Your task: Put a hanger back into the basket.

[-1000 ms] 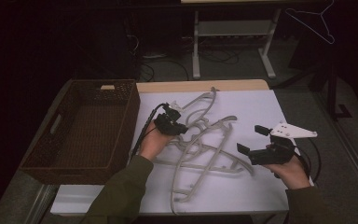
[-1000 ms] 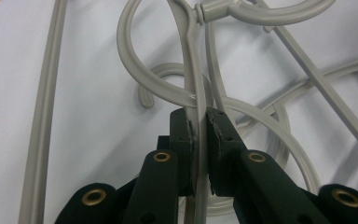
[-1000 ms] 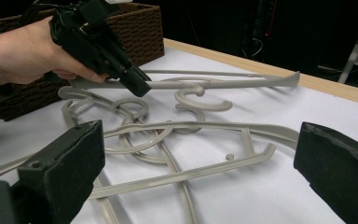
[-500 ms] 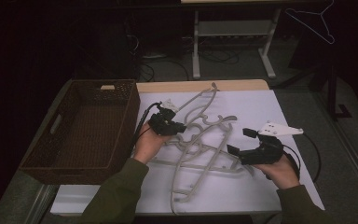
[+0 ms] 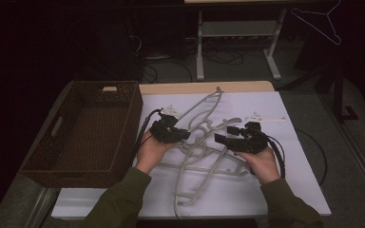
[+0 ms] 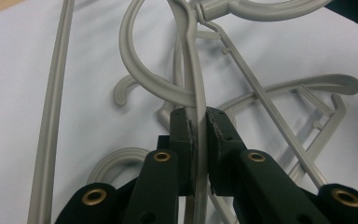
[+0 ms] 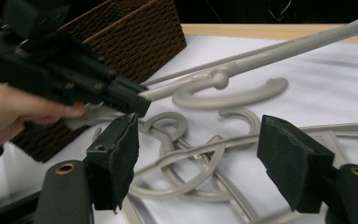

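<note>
Moving inward toward the tangled hangers (image 5: 204,142) on the desk (image 5: 294,180), the right hand-held gripper (image 5: 227,135) is approaching spread wide while the left hand-held gripper (image 5: 184,135) is pinching one hanger arm (image 6: 198,93); steadying that grip is advisable before separating beside the basket (image 5: 123,95).

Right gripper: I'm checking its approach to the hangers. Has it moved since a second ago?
Yes. The right gripper has moved left, toward the wicker basket and over the tangled hangers.

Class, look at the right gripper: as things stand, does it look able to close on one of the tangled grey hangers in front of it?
Probably yes. The right gripper stands open just above the tangled hangers, with nothing between; the left gripper grips a hanger bar further off.
</note>
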{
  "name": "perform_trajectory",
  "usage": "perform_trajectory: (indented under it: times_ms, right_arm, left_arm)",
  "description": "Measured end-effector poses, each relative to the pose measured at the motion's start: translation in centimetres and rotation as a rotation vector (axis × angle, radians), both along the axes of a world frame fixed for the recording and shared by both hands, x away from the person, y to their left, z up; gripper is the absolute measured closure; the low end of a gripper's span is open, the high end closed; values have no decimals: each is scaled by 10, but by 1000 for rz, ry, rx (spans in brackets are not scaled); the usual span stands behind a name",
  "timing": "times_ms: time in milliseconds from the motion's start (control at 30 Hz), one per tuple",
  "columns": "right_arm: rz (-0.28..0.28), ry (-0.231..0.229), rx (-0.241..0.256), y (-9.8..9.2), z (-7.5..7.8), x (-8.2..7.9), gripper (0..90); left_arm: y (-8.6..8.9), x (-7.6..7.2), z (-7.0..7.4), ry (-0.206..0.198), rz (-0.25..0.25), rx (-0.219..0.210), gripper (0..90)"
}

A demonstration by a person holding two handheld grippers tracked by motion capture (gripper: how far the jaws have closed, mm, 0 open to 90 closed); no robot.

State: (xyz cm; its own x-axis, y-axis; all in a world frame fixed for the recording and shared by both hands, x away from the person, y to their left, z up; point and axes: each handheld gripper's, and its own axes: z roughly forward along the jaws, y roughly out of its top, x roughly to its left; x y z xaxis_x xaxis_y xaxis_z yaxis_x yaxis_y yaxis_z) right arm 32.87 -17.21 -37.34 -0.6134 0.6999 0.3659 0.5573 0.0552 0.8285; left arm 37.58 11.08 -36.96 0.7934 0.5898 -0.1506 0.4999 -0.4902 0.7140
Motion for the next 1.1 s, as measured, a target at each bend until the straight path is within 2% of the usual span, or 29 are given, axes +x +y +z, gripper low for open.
perform_trajectory:
  times_ms: [67, 100, 267, 367, 500, 667, 700, 867, 900, 967, 1000, 1033, 1100]
  right_arm:
    - [-7, 11, 9, 5, -2, 5, 297]
    - [-10, 22, 12, 10, -4, 9, 296]
    - [-32, 30, 28, 14, -4, 13, 341]
    - [-40, 44, 49, 13, -4, 16, 421]
    - [-49, 61, 69, 13, -2, 19, 465]
    - [-58, 62, 75, 13, 4, 24, 517]
    - [-60, 66, 84, 14, 9, 27, 539]
    - [-46, 47, 81, 19, 16, 32, 584]
    - [-34, 35, 87, 21, 20, 35, 608]
    - [-27, 32, 96, 22, 22, 38, 613]
    - [-27, 32, 96, 22, 22, 38, 613]
    - [-17, 17, 109, 24, 23, 41, 550]
    - [-13, 17, 125, 28, 24, 45, 518]
  left_arm:
    - [-1, -1, -2, 4, 7, -10, 821]
    - [-1, -1, -2, 0, -2, 4, 821]
    - [-2, -2, -4, -2, 2, 6, 821]
    - [-1, -3, -5, -9, 14, 1, 821]
    - [-1, -3, -5, -9, 20, -2, 820]
    - [-1, -1, -6, 2, 43, -34, 819]
    - [-1, 0, -7, 9, 56, -61, 819]
    - [-1, 2, -8, 11, 56, -66, 819]
    - [0, 2, -7, 7, 45, -52, 820]
    - [-1, 2, -7, 0, 36, -41, 820]
    - [-2, 2, -8, 9, 45, -52, 820]
    - [-2, 2, -8, 0, 45, -52, 820]
    - [-2, 2, -8, -2, 45, -52, 820]
